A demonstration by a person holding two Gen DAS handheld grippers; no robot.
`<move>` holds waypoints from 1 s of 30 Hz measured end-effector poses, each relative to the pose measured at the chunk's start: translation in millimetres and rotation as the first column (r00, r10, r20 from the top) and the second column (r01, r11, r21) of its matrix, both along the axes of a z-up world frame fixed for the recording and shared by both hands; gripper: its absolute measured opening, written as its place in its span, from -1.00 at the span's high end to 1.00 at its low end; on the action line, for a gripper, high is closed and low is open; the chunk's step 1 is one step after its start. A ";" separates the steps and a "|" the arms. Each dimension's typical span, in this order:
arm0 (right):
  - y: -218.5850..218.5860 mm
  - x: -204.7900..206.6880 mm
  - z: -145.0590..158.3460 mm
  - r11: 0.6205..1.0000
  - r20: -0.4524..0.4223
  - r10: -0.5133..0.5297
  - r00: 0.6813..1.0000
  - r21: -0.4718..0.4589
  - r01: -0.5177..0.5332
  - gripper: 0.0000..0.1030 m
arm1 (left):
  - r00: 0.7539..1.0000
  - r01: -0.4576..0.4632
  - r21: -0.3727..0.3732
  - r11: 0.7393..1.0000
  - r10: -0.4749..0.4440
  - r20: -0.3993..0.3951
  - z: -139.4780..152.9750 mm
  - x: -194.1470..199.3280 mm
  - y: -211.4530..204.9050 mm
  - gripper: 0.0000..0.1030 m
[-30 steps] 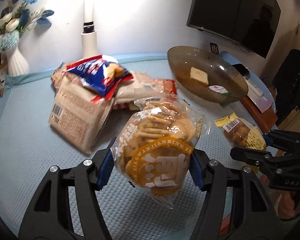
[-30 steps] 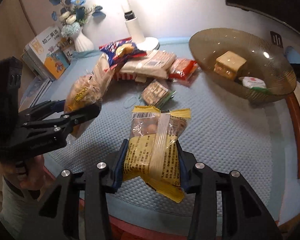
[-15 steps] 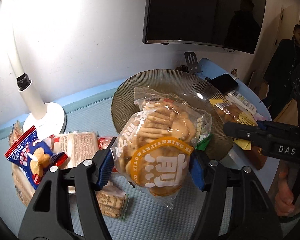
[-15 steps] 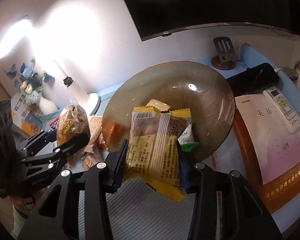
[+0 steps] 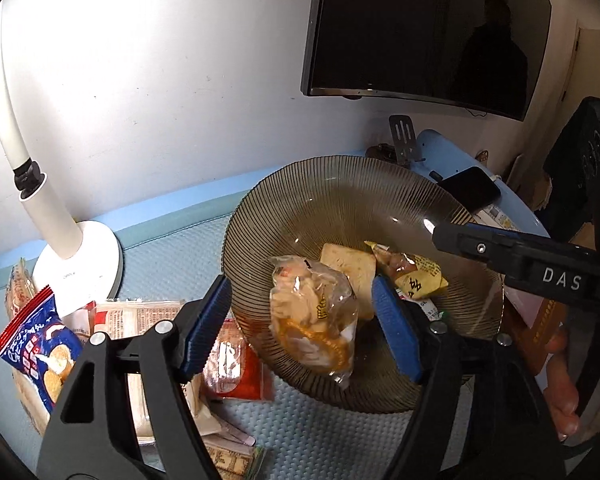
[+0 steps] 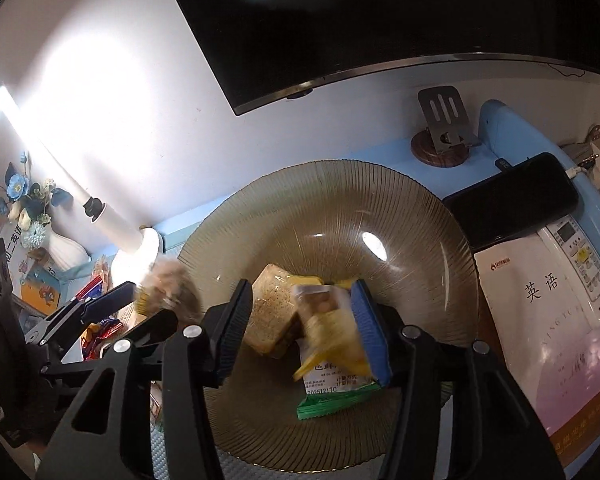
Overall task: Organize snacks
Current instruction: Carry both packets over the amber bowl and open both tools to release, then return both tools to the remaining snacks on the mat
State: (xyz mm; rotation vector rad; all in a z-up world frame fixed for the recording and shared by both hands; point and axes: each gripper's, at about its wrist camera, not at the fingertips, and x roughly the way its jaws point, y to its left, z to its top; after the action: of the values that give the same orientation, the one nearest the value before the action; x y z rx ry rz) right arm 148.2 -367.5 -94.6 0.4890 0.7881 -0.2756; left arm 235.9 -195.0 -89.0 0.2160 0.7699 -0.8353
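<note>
A ribbed brown glass bowl (image 5: 340,200) (image 6: 420,216) stands on the blue table mat. My left gripper (image 5: 302,320) is open over its near rim; the clear bag of round crackers (image 5: 314,316) drops between the fingers, free of both pads, blurred. My right gripper (image 6: 302,326) is open above the bowl; the yellow snack pack (image 6: 328,328) falls blurred beside its right finger (image 6: 370,332). A tan cracker block (image 6: 270,312) and a green-edged packet (image 6: 336,396) lie in the bowl. The left gripper (image 6: 140,312) shows in the right wrist view.
Several snack packs (image 5: 140,320) lie piled left of the bowl, a blue-red bag (image 5: 40,348) among them. A white lamp base (image 5: 80,264) stands behind them. A phone (image 6: 512,200), remote (image 6: 580,256) and booklet (image 6: 540,320) lie right of the bowl. A vase of flowers (image 6: 28,208) stands far left.
Both grippers have opened over the bowl. The cracker bag has left the left jaws and the yellow pack has left the right jaws; both are falling into the bowl.
</note>
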 end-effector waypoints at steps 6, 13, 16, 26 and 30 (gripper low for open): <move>22.7 -18.7 8.0 1.000 0.012 0.025 1.000 0.014 -0.025 0.00 | 0.999 -0.033 -0.056 0.998 0.035 0.028 24.0 -21.4 45.8 -0.46; 88.7 -38.9 26.8 0.992 0.037 0.124 0.992 -0.017 -0.124 -0.06 | 0.991 -0.127 -0.118 0.985 0.132 0.036 38.8 -46.5 126.2 -0.54; 123.7 -42.0 24.9 0.984 0.027 0.178 0.984 -0.026 -0.177 -0.08 | 0.979 -0.193 -0.129 0.973 0.200 0.036 36.0 -53.3 170.1 -0.54; 223.3 -42.5 -29.9 0.935 -0.059 0.349 0.935 -0.053 -0.352 -0.19 | 0.856 -0.517 -0.041 0.855 0.514 -0.059 -36.1 -35.5 310.9 -0.56; 245.3 -33.8 -56.3 0.919 -0.075 0.364 0.928 -0.132 -0.371 -0.34 | 0.820 -0.569 0.007 0.822 0.568 -0.070 -69.6 -19.0 334.1 -0.56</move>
State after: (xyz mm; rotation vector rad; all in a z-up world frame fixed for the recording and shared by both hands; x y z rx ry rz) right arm 114.4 -122.2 -150.9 0.1907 0.8842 0.0067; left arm 216.8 139.1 -158.7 -0.0630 0.8337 -0.2748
